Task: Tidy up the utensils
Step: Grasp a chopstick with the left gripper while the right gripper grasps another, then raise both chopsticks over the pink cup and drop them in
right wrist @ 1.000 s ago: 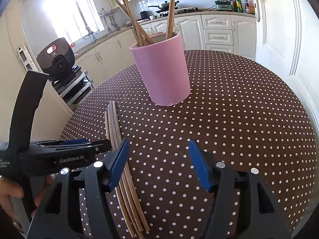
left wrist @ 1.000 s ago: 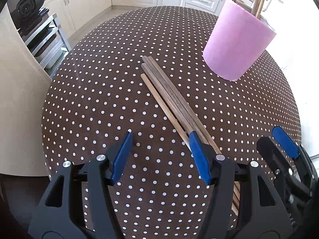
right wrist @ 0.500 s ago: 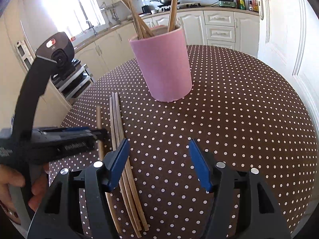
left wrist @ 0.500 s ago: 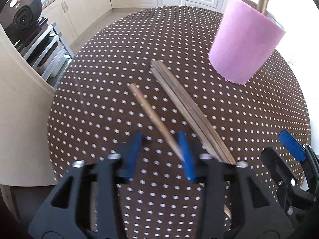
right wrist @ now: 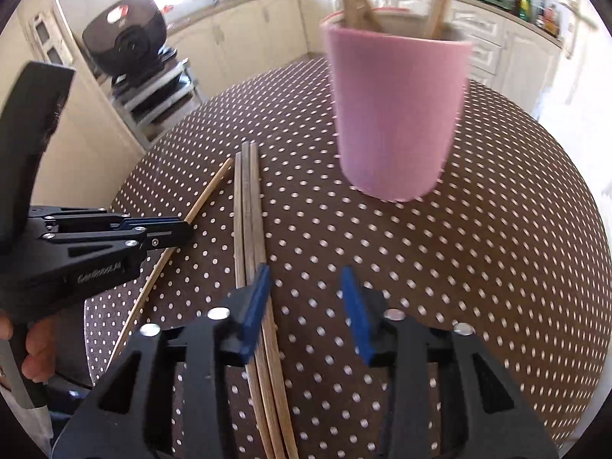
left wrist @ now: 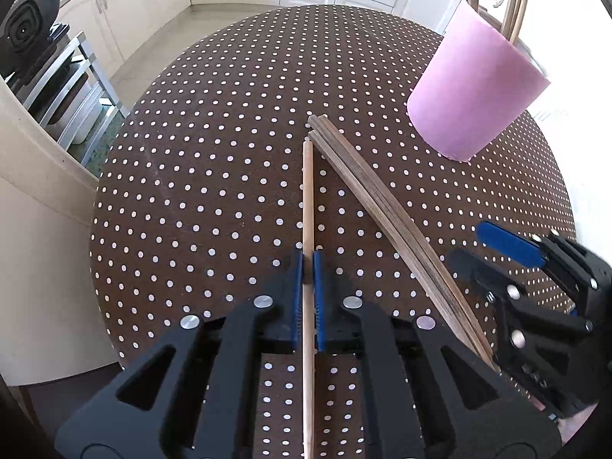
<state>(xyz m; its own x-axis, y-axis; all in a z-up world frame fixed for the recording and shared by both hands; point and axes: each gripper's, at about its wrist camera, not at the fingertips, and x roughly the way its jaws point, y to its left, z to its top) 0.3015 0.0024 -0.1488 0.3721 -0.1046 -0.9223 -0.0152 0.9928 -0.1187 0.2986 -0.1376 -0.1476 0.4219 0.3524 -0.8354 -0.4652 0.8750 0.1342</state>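
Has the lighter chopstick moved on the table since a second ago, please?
Yes. The lighter chopstick, clamped in the left gripper, has swung away from the three darker chopsticks it lay against.

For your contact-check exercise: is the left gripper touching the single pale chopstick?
Touching. The left wrist view shows the left gripper with both blue pads closed against the pale chopstick.

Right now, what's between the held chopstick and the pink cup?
Three darker chopsticks lie side by side between the held chopstick and the pink cup; left wrist view shows it best.

Pale chopstick (left wrist: 308, 199) apart from three darker chopsticks (left wrist: 378, 206) beside upright pink cup (left wrist: 474, 91).
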